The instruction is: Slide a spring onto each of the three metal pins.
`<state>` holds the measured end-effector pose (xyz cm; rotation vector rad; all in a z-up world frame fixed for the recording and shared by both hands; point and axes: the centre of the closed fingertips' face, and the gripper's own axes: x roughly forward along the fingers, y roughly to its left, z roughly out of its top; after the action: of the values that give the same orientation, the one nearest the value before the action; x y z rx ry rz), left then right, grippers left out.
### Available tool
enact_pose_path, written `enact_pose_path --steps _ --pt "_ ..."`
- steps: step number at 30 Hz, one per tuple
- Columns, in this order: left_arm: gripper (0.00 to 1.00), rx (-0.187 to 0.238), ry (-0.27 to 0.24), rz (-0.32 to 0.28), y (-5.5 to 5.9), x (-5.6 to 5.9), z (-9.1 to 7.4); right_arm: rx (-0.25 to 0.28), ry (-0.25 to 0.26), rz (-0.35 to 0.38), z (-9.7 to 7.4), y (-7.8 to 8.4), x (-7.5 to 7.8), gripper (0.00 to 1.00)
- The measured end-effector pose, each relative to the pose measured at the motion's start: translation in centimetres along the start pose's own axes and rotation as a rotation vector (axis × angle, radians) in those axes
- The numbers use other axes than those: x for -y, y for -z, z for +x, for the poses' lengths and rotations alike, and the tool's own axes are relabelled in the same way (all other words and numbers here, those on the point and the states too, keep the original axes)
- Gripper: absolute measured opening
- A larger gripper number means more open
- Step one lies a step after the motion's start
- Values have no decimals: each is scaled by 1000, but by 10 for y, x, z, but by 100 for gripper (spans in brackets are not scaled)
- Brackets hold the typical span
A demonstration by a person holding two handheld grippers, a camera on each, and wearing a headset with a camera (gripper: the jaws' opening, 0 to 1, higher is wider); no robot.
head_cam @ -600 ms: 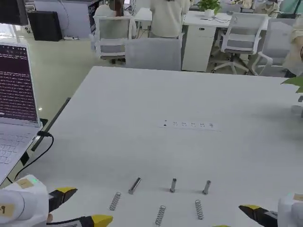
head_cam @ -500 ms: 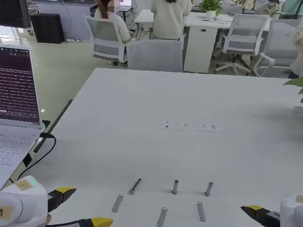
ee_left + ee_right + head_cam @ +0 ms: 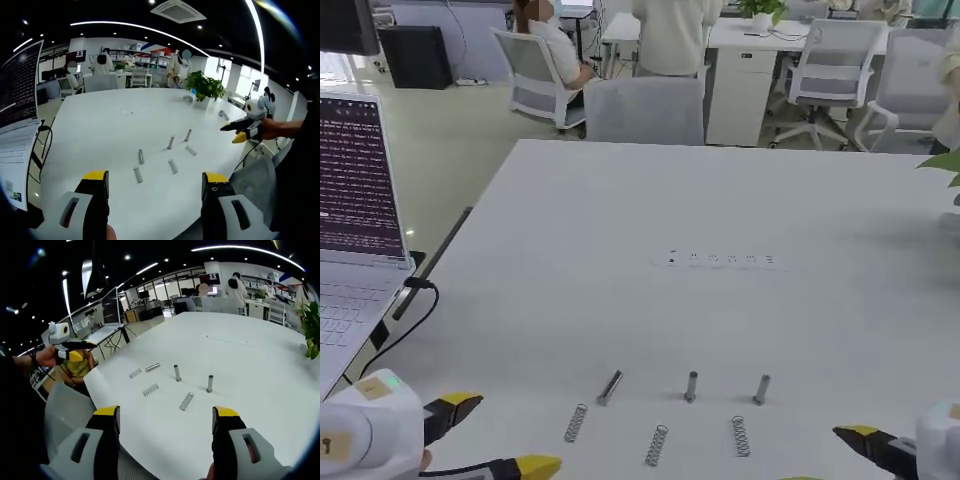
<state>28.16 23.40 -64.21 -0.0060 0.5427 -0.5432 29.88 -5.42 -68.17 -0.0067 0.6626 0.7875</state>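
Three metal pins stand in a row on the white table (image 3: 620, 200): the left pin (image 3: 610, 387) lies on its side, the middle pin (image 3: 691, 386) and the right pin (image 3: 762, 390) stand upright. Just in front of them lie three loose springs (image 3: 576, 422) (image 3: 657, 445) (image 3: 740, 436). My left gripper (image 3: 500, 435) hovers open at the table's near left edge, apart from the springs. My right gripper (image 3: 830, 458) is open at the near right. In the left gripper view the pins (image 3: 171, 142) and springs (image 3: 172, 166) lie ahead of the open left gripper (image 3: 155, 177). The right gripper view shows the pins (image 3: 176, 373) and springs (image 3: 186, 401) beyond the open right gripper (image 3: 167, 412).
An open laptop (image 3: 350, 200) sits at the left edge with a black cable (image 3: 410, 300) running from it. A row of small sockets (image 3: 720, 260) marks the table's middle. A potted plant (image 3: 205, 85) stands at the far right. Office chairs (image 3: 645, 110) and people are behind the table.
Pins, springs and both grippers keep their places; my head view has shifted slightly.
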Motion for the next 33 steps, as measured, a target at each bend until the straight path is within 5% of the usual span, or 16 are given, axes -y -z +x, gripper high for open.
enact_pose_path --steps 33 --pt "71 6 -10 -16 -5 -7 3 -3 -2 1 4 -3 0 73"
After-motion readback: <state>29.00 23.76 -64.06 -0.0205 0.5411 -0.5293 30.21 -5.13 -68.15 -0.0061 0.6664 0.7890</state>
